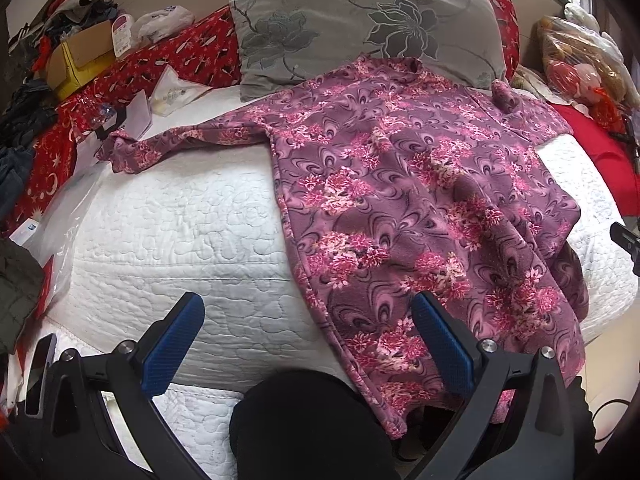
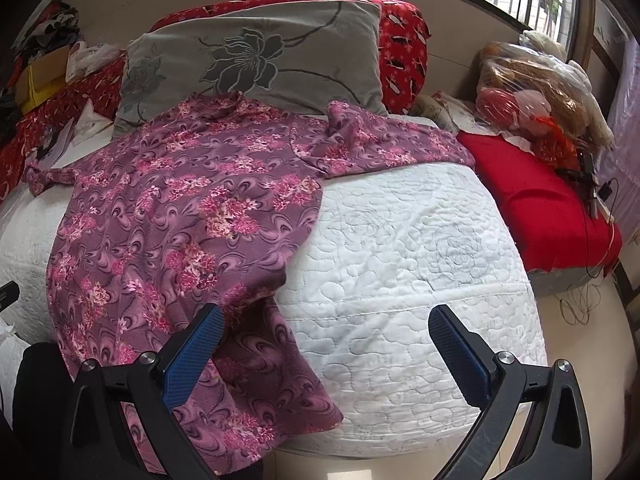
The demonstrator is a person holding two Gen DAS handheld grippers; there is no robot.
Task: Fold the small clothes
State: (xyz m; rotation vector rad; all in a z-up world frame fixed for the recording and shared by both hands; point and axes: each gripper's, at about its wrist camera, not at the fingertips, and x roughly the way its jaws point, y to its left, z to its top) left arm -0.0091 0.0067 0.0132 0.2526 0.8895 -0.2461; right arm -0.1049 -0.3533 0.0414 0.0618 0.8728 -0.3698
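Note:
A purple long-sleeved top with pink flowers (image 1: 408,184) lies spread face up on a white quilted mattress (image 1: 180,220), collar toward the pillow, hem hanging over the near edge. One sleeve stretches left (image 1: 160,148); the other is bent at the right (image 2: 380,144). My left gripper (image 1: 308,340) is open and empty above the near mattress edge, its right finger over the hem's left part. My right gripper (image 2: 328,348) is open and empty, its left finger (image 2: 196,356) over the hem's right corner (image 2: 260,392). The top also shows in the right wrist view (image 2: 180,208).
A grey flowered pillow (image 1: 360,28) lies behind the top's collar on a red patterned sheet (image 1: 188,52). Papers (image 1: 168,96), a yellow box (image 1: 76,64) and clothes sit at the left. A red cushion (image 2: 532,200), bagged items (image 2: 532,92) and cables (image 2: 580,300) are at the right.

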